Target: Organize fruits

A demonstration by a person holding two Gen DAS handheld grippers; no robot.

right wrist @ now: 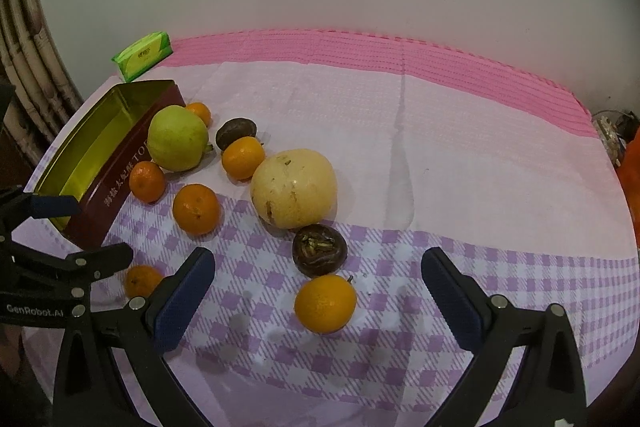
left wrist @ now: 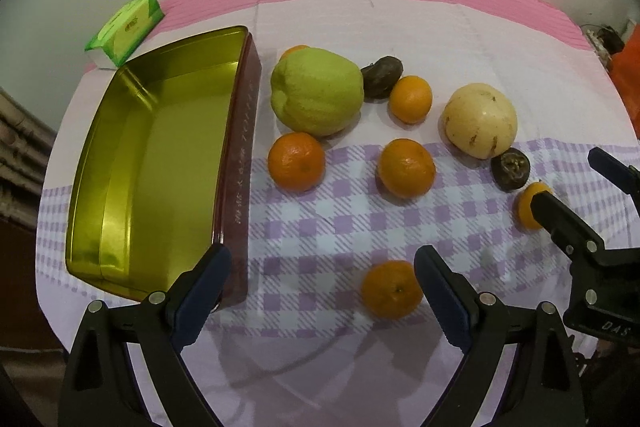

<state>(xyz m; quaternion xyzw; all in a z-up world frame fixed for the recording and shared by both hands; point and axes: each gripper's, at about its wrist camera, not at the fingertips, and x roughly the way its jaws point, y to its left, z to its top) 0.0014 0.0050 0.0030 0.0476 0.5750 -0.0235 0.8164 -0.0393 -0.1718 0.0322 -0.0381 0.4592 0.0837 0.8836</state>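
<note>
Both tongs, left (left wrist: 322, 281) and right (right wrist: 318, 291), gape empty. The nearest orange (right wrist: 325, 303), by the table's front edge, looks light, firm, smooth; grip across its middle.

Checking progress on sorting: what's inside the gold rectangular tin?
Nothing: the gold rectangular tin shows only bare shiny floor. Its near corner is hidden behind the left gripper finger.

Both wrist views overlook the fruit-strewn tablecloth (left wrist: 320, 227).
</note>
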